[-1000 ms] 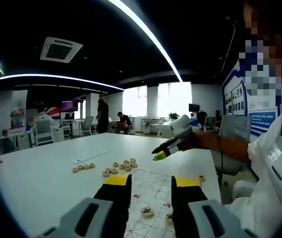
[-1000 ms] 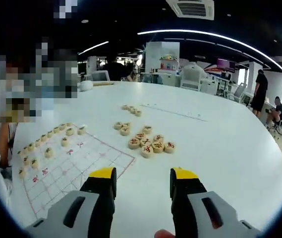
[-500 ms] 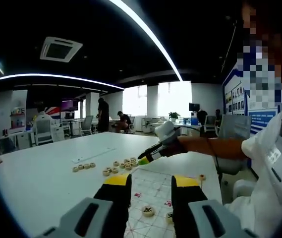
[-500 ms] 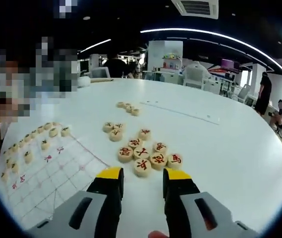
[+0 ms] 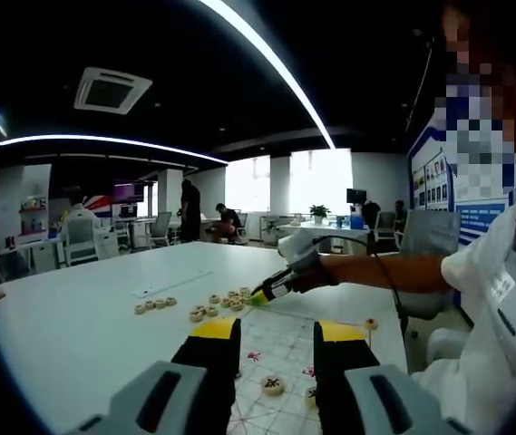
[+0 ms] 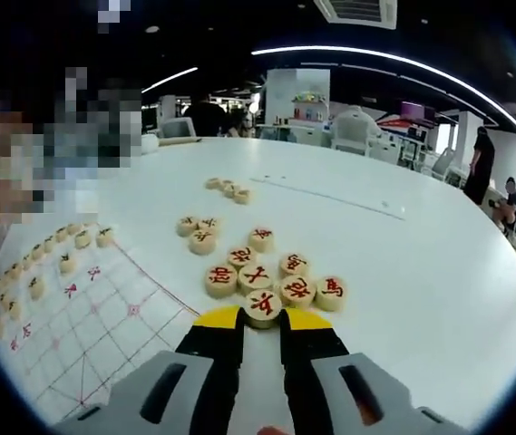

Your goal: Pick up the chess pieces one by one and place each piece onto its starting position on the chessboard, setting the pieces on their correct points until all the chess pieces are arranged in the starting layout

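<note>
A: Right gripper (image 6: 259, 317) clenched on a red-marked chess piece (image 6: 263, 305) beside the chessboard (image 6: 103, 335); left gripper (image 5: 276, 337) released above it.
B: Beyond, white table (image 6: 403, 263), then office chairs (image 6: 353, 131) under ceiling light strips (image 5: 267, 63).

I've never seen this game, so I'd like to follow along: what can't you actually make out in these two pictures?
- Left gripper view: the pieces in the loose pile are too small to read.
- Left gripper view: the left gripper covers part of the chessboard.
- Right gripper view: the right gripper hides the lower edge of the piece between its jaws, so contact is unclear.
- Right gripper view: the board's near edge is cut off.
</note>
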